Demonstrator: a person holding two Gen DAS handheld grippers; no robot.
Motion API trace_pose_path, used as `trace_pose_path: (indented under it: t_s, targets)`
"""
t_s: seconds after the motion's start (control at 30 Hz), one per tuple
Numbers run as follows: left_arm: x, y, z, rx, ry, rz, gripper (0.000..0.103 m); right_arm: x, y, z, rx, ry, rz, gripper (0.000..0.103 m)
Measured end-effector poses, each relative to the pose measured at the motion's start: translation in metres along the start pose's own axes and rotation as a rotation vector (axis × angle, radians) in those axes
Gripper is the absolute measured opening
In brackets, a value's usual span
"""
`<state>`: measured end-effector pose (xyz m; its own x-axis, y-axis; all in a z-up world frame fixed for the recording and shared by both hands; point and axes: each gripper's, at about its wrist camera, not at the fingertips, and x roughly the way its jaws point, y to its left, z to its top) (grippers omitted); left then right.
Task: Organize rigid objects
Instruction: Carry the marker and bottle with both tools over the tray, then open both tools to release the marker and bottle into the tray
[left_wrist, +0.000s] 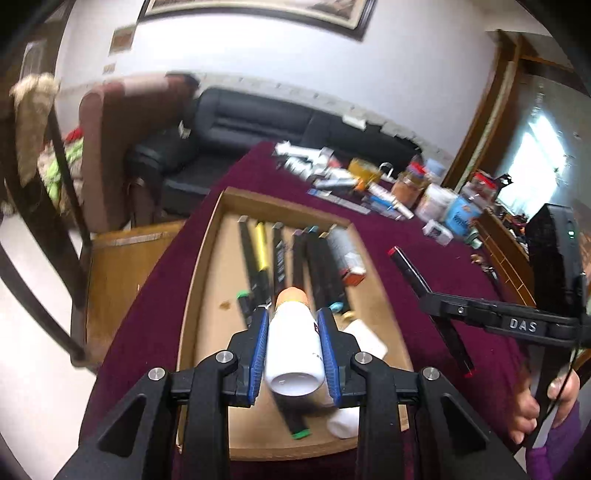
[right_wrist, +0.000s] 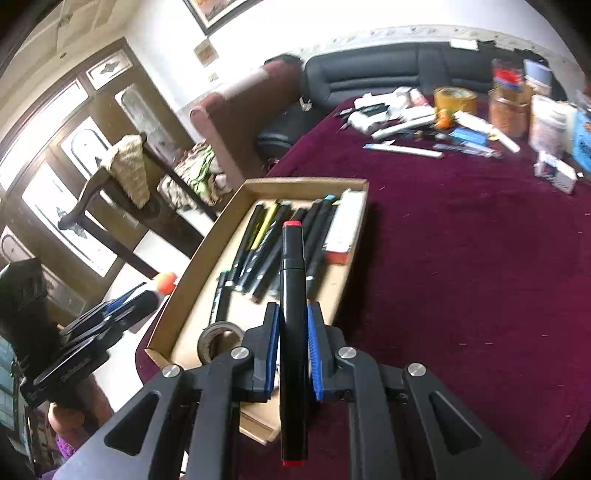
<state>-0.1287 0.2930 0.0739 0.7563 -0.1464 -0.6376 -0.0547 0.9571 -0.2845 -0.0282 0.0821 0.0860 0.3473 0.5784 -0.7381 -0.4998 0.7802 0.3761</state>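
Maroon cloth (left_wrist: 155, 295) covers the table, with a cardboard tray (left_wrist: 207, 266) of markers (left_wrist: 295, 258) lying on it. From the left wrist, the left gripper (left_wrist: 293, 332) clamps a white bottle (left_wrist: 291, 350) with an orange cap above the tray. From the right wrist, the right gripper (right_wrist: 293, 332) pinches a black red-ended marker (right_wrist: 293, 314) over the tray's near corner; clutter (right_wrist: 443, 122) lies farther back.
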Motion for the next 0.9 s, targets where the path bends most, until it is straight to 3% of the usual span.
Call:
trace_pose_path:
  t_s: [0.37,0.43,0.5,0.6,0.8,0.9]
  targets:
    - [0.042,0.03,-0.013,-0.074,0.104,0.058,0.029,0.069,0.017,0.015,0.05,0.135,0.039,0.015]
    - [0.044,0.034,-0.014,-0.086,0.111,0.046,0.034,0.078,0.022,0.021,0.062,0.148,0.053,0.015]
    - [0.04,0.035,-0.011,-0.09,0.095,0.017,0.055,0.085,0.025,0.029,0.072,0.155,0.064,0.015]
    - [0.027,0.033,-0.01,-0.091,0.055,-0.02,0.073,0.1,0.033,0.043,0.09,0.174,0.093,0.015]
    - [-0.003,0.031,-0.014,-0.078,-0.005,-0.053,0.078,0.141,0.048,0.07,0.127,0.219,0.114,0.015]
    - [-0.014,0.033,-0.018,-0.058,-0.026,-0.023,0.08,0.162,0.056,0.082,0.134,0.237,0.104,0.015]
